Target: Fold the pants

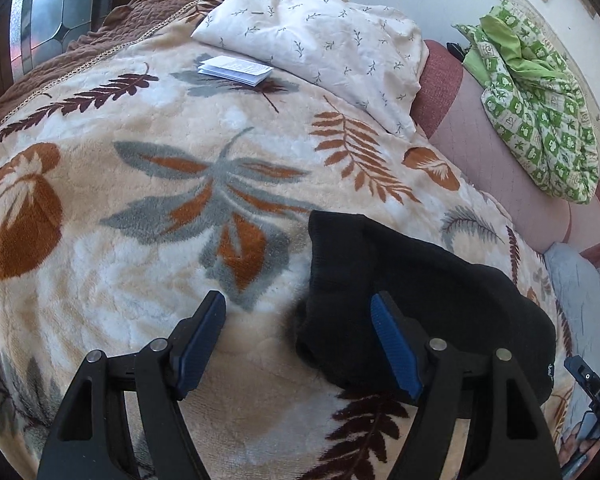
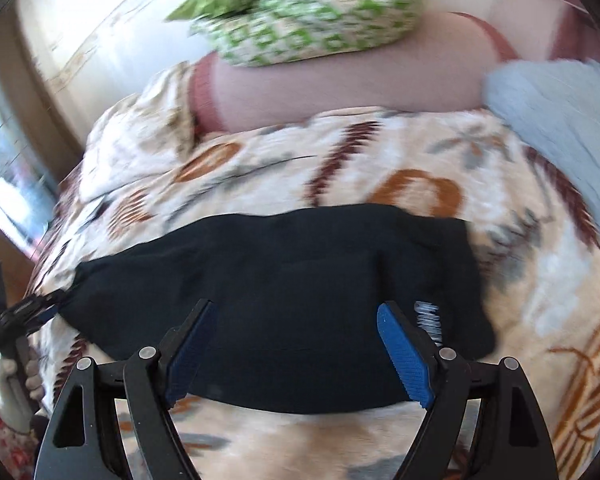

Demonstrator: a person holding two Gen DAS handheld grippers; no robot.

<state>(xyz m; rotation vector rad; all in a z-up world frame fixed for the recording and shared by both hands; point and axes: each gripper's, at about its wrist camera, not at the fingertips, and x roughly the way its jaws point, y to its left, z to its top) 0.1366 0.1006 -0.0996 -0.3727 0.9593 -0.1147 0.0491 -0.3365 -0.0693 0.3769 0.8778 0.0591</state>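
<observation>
Left wrist: folded black pants on blanket; left claw, right claw both agape, empty.

Both wrist cams angled down, close, sharing black pants

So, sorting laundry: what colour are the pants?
Black pants, clearest in the right wrist view.

Each gripper was matte black: the left gripper and right gripper had two angled fingers faced with ribbed blue pads, round silver pivot pins and triangular cut-outs in the arms. At the right wrist view's left edge, the hand showed a sleeve in red-and-white floral print.
</observation>
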